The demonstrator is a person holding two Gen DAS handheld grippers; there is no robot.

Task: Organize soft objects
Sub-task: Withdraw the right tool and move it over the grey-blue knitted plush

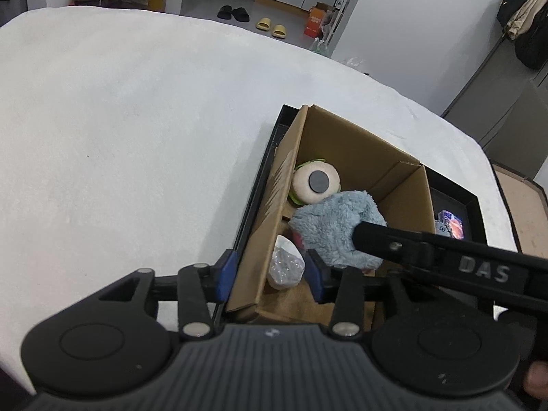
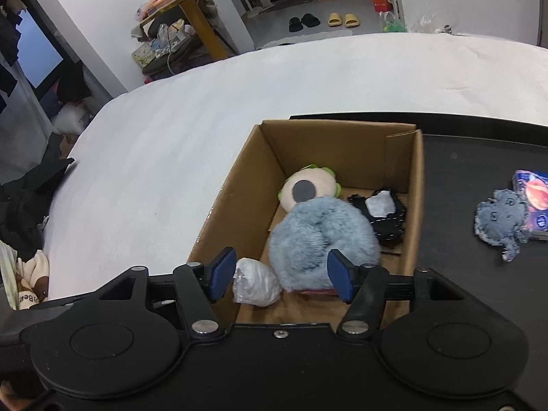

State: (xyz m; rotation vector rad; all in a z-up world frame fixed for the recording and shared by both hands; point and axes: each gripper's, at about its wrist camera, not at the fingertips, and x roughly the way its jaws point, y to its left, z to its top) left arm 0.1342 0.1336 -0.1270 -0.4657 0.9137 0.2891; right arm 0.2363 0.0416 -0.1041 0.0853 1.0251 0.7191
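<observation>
A cardboard box [image 2: 236,185] stands on a black tray [image 2: 479,144] on the white bed. In it lie a fluffy blue plush [image 2: 318,233], a cream and green plush with a grey disc [image 2: 304,188], a clear-wrapped white bundle [image 2: 255,286] and a black item with a white patch [image 2: 383,215]. My right gripper [image 2: 281,275] is open just above the blue plush, jaws either side of it. My left gripper [image 1: 270,274] is open, straddling the box's left wall [image 1: 270,205]. The right gripper's finger reaches onto the blue plush [image 1: 332,226] in the left wrist view.
On the tray to the right of the box lie a blue denim toy [image 2: 501,221] and a colourful packet [image 2: 536,202]. The white bed [image 1: 120,120] spreads to the left. Slippers [image 2: 320,19] and shelves stand on the floor beyond.
</observation>
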